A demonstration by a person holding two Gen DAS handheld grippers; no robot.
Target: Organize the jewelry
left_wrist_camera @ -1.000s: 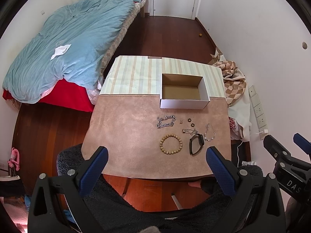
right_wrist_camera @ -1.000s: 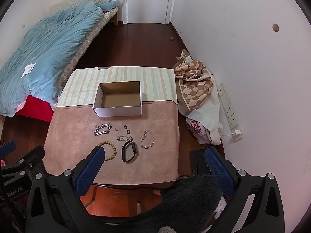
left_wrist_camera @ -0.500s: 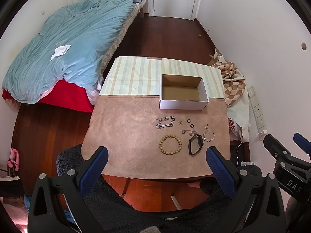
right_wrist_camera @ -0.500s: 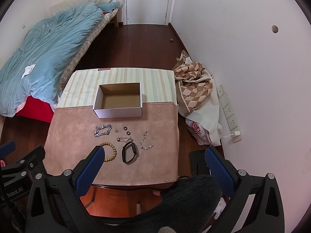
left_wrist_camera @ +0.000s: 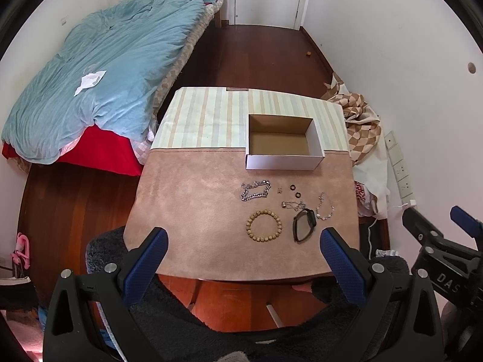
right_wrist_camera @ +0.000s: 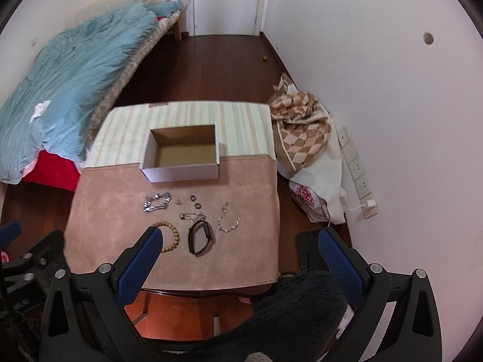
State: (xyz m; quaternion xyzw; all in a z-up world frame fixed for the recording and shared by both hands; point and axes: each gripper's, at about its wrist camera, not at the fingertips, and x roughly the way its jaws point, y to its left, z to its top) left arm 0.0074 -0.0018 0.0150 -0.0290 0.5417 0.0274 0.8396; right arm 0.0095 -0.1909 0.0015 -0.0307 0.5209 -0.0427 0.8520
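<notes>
Bedroom setting: a bed with a blue duvet [left_wrist_camera: 99, 81] stands at left on dark wood flooring, a white door [right_wrist_camera: 226, 0] at the far end. At centre is a table [left_wrist_camera: 193, 211] covered by a tan suede-like mat in front and a striped cloth behind.

An open white cardboard box [left_wrist_camera: 283, 158], with nothing seen inside, sits across the join of the two coverings.

Jewelry lies on the mat in front of the box, all pieces clear of it. Left to right: a chunky silver chain bracelet [left_wrist_camera: 255, 190]; below it a wooden bead bracelet [left_wrist_camera: 264, 225]; a tiny stud or charm [left_wrist_camera: 279, 191], too small to identify; two dark rings [left_wrist_camera: 295, 190]; a tangled fine chain [left_wrist_camera: 292, 204]; a black band bracelet [left_wrist_camera: 304, 224] touching that chain; a thin silver bracelet [left_wrist_camera: 324, 208].

Left gripper [left_wrist_camera: 243, 267]: jaws spread wide, holding nothing, positioned over the near table edge.

Right gripper [right_wrist_camera: 241, 264]: jaws likewise spread wide and holding nothing. Its left finger [right_wrist_camera: 142, 264] overlaps the bead bracelet in that view only.

Left wrist view alone shows the right gripper's body at far right and white paper [left_wrist_camera: 90, 80] on the duvet clearly. Right wrist view alone shows the whole checkered cloth heap [right_wrist_camera: 302, 132] and the wall sockets [right_wrist_camera: 356, 166] beside the table.
</notes>
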